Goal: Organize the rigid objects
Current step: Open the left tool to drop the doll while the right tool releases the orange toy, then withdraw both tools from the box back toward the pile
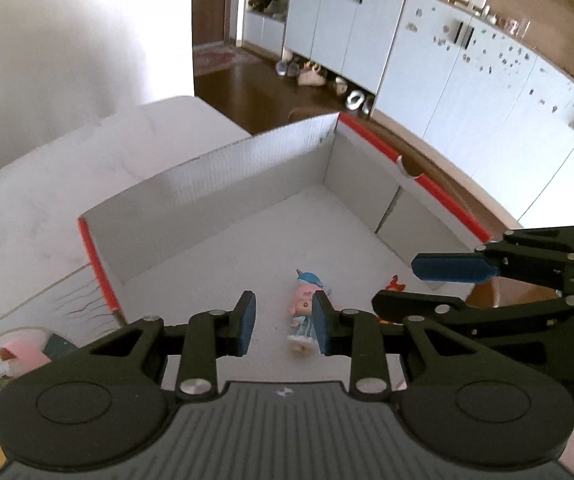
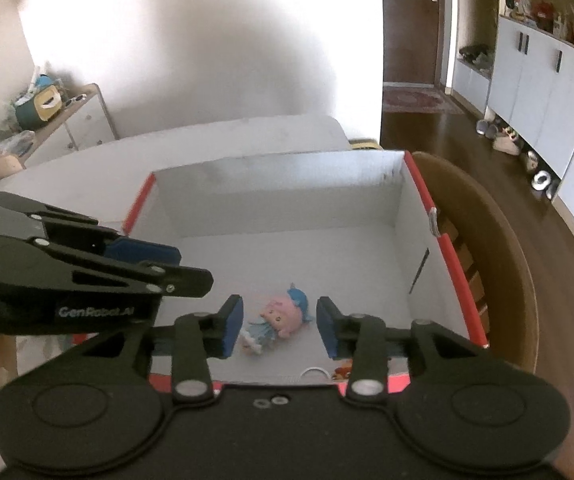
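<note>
A small doll (image 1: 305, 307) with pink hair, a blue hat and a pale blue dress lies on the floor of a white cardboard box (image 1: 223, 184) with red edges. It also shows in the right wrist view (image 2: 277, 322). My left gripper (image 1: 283, 326) is open and empty above the box's near part. My right gripper (image 2: 279, 330) is open and empty above the doll. Each gripper shows in the other's view, the right one (image 1: 487, 276) and the left one (image 2: 99, 264). A small orange toy (image 1: 394, 282) lies in the box near the doll, partly hidden.
The box (image 2: 403, 216) stands on a white table (image 1: 47, 200). Pink and green toys (image 1: 11, 356) lie at the left outside the box. A wooden chair (image 2: 499, 248) stands right of the box. White cabinets (image 1: 467, 80) line the far wall. A ring (image 2: 314, 372) lies in the box.
</note>
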A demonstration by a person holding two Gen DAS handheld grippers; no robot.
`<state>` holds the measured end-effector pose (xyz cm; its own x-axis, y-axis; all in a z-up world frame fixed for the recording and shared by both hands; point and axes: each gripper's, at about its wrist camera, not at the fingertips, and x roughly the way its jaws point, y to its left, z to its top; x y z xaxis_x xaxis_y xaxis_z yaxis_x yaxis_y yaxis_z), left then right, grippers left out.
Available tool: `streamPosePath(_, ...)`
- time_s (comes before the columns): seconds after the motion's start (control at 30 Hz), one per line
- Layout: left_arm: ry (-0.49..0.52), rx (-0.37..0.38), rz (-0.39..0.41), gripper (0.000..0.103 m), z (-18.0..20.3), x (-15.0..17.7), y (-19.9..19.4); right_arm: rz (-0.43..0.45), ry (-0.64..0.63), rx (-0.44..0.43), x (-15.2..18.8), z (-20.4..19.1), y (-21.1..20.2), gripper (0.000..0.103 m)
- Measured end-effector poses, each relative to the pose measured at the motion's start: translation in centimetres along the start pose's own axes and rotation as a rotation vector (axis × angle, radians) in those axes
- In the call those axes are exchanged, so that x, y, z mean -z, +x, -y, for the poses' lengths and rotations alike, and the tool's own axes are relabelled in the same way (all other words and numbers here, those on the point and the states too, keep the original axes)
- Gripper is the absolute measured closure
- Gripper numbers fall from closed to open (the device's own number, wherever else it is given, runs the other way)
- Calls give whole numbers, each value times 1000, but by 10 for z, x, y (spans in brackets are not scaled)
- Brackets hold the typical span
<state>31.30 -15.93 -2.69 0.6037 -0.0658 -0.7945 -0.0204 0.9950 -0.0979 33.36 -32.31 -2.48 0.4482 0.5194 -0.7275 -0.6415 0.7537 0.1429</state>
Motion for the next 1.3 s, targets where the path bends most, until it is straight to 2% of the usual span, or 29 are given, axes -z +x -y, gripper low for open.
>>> streamPosePath(0.3,2,-19,99,73,2,23,-42,64,-22,-28,2,-17,-29,41)
streamPosePath(0.57,-44,-41,160,73,-20,50,-78,93,-44,-67,9,-49,-44,25)
streamPosePath(0.77,-65,-54,190,73,-47,71,-101,108,-51,-78,15,-80,-47,17)
streamPosePath(1.1,-74,-74,212,72,-101,105,-138,101,-96,-151,29,-151,-36,12)
streamPosePath(1.2,-102,-62,205,63,-123,117,-145,93,-104,-165,31,-171,-30,11)
streamPosePath(1.23,-112,-60,204,56,-131,121,-147,90,-106,-166,32,-178,-28,11)
streamPosePath(1.3,-119,-70,209,53,-143,128,-151,82,-109,-165,34,-189,-24,10)
